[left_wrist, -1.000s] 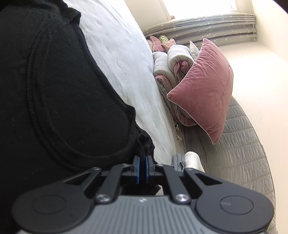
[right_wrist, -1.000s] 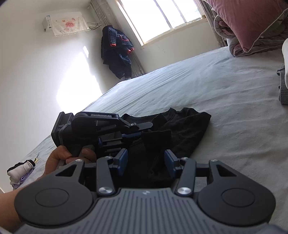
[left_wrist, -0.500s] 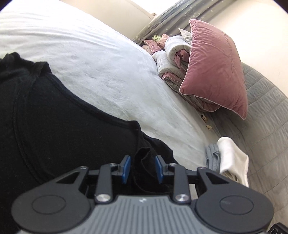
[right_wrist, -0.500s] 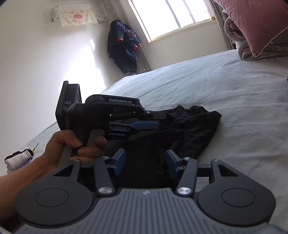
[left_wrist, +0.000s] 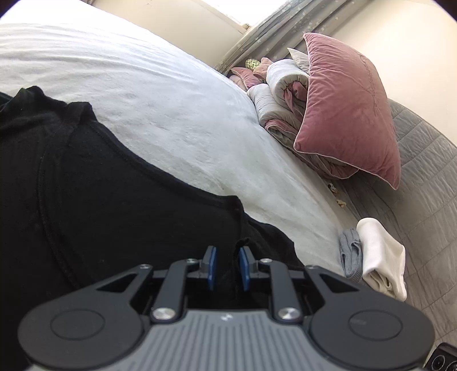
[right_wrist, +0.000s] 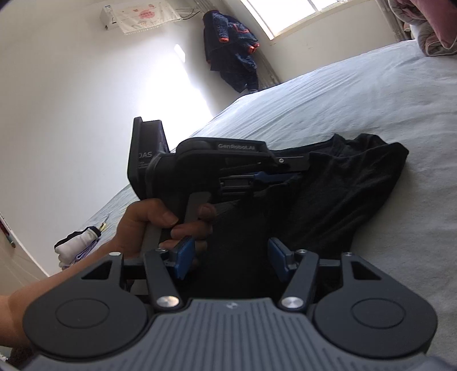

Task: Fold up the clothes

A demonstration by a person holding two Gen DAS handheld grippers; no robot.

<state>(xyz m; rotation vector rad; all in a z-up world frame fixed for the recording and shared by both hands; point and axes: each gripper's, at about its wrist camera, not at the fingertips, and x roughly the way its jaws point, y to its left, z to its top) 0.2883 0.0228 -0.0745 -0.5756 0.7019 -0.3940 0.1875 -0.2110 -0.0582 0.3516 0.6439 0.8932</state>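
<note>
A black garment (left_wrist: 108, 205) lies spread on the pale sheet of the bed (left_wrist: 177, 114), part of it flat and part bunched into folds toward the far side in the right wrist view (right_wrist: 351, 188). The left hand-held gripper (left_wrist: 227, 266) sits low over the near edge of this garment, its two blue pads standing a narrow gap apart with a small ridge of black cloth rising between them; the pads do not press together, and whether they pinch the cloth cannot be told. In the right wrist view the same left hand-held gripper (right_wrist: 274, 178) is seen from the side, held by the person's left hand (right_wrist: 160, 225) around its grey handle, its fingertips reaching onto the cloth. The right hand-held gripper (right_wrist: 230, 261) hovers over the dark fabric with its blue pads set wide apart and nothing between them but the cloth below. At the head of the bed a pink velvet pillow (left_wrist: 348, 114) leans against a rolled grey and pink quilt (left_wrist: 282, 97), beside a grey quilted headboard (left_wrist: 422, 185). Near the bed's edge a folded white cloth (left_wrist: 380, 256) lies just beside a folded grey cloth (left_wrist: 351, 256). Across the room a dark jacket (right_wrist: 231, 65) hangs in the corner next to the window (right_wrist: 314, 14), an air conditioner (right_wrist: 142, 14) is mounted high on the wall, and a small white and dark bundle (right_wrist: 77, 245) lies at the far corner of the bed.
</note>
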